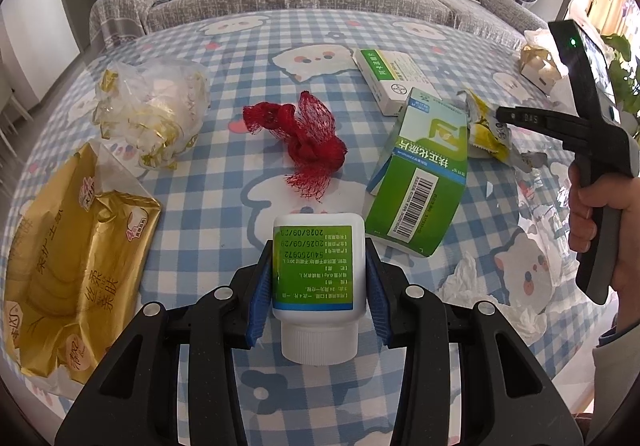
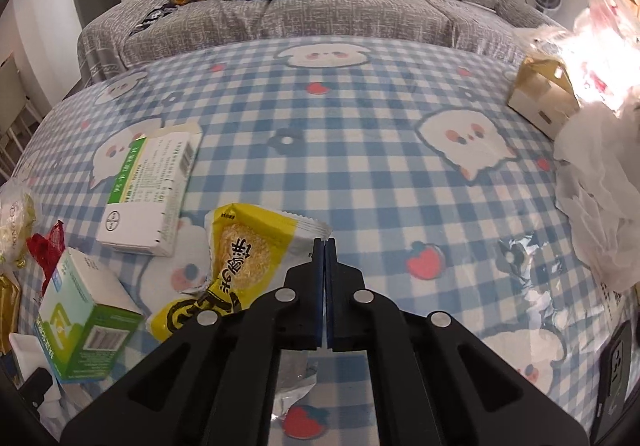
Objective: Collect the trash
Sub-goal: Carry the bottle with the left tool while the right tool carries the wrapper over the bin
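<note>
My left gripper [image 1: 319, 244] is shut on a white pill bottle [image 1: 316, 270] with a green label. Its blue pads press both sides and the cap faces the camera, just above the checked tablecloth [image 1: 224, 181]. In the right wrist view my right gripper [image 2: 325, 242] has its jaws together, pinching the edge of a yellow snack wrapper [image 2: 244, 246]. The left wrist view shows that right gripper [image 1: 499, 113] at the right, with the yellow wrapper [image 1: 486, 135] hanging from its tip beside a green medicine box [image 1: 420, 173].
On the table lie a red mesh net [image 1: 304, 137], a white-and-green box [image 1: 394, 79], a gold tissue pack [image 1: 76, 258], a crumpled clear wrap [image 1: 152, 113] and a tissue [image 1: 480, 294]. A small carton [image 2: 544, 97] and a white plastic bag [image 2: 600, 185] are at the right. A grey sofa [image 2: 320, 13] stands behind.
</note>
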The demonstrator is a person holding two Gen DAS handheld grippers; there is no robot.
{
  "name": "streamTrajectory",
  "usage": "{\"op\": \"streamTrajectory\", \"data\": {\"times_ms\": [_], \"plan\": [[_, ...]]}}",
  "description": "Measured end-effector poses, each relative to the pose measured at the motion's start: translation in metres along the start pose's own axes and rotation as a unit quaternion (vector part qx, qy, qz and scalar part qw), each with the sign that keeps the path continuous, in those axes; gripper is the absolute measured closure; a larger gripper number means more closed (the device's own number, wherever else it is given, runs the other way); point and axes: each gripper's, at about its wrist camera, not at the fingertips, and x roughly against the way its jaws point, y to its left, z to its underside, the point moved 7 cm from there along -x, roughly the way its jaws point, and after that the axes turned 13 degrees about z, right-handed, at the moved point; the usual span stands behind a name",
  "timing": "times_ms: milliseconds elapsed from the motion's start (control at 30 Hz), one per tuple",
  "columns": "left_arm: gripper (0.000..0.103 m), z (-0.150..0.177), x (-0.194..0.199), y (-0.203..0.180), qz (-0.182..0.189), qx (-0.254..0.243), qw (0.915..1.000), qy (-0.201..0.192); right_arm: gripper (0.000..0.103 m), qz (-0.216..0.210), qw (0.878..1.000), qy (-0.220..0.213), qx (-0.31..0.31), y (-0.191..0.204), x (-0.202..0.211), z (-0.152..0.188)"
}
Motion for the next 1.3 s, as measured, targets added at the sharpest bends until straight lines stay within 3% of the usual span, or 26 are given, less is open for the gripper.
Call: {"op": "streamTrajectory", "data": {"times_ms": [733, 1300], "plan": [[0.062, 0.006, 0.026, -0.011, 0.000, 0.000, 0.9999, -0.016, 0.103, -0.019, 0.999, -0.008, -0.027, -0.023, 0.047, 0.020], [0.062, 0.043, 0.074, -0.014, 0.002, 0.002, 0.9995, -0.033, 0.103, -0.023, 0.999, -0.022, -0.040, -0.045, 0.107, 0.065]]}}
